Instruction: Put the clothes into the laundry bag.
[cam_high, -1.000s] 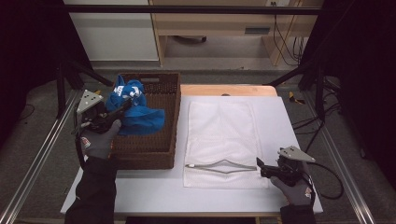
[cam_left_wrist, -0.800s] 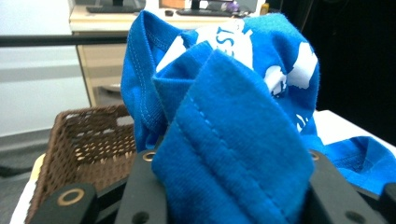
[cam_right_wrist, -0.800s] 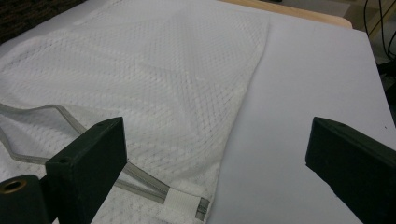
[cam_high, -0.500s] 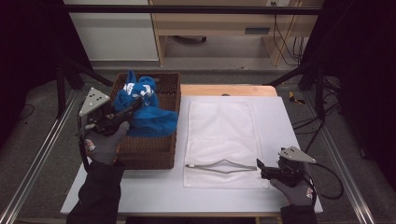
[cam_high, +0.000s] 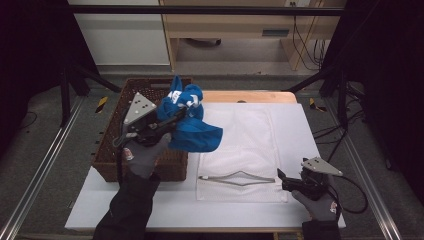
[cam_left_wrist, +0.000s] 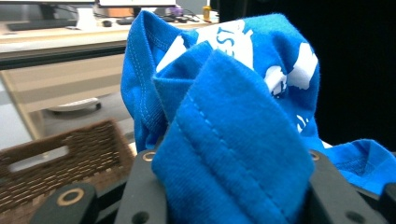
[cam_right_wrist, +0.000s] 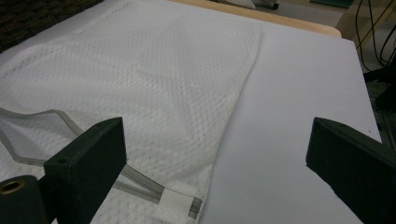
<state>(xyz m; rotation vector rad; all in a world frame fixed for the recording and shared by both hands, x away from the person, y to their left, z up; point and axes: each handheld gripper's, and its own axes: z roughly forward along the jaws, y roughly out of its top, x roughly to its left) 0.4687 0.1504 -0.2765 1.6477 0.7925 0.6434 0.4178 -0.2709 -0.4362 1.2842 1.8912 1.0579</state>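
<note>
My left gripper (cam_high: 176, 116) pinches the blue T-shirt (cam_high: 192, 125) between its jaws; since the earlier frame I have carried it from over the wicker basket (cam_high: 112, 152) rightward, so it now hangs above the basket's right edge, near the white mesh laundry bag (cam_high: 240, 145). My right gripper (cam_high: 281, 179) stays put, jaws spread, beside the bag's open zipper.

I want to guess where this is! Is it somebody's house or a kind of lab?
Probably a lab or workshop: a white table boxed in by metal rails, black curtains, and cables trailing across the floor.
</note>
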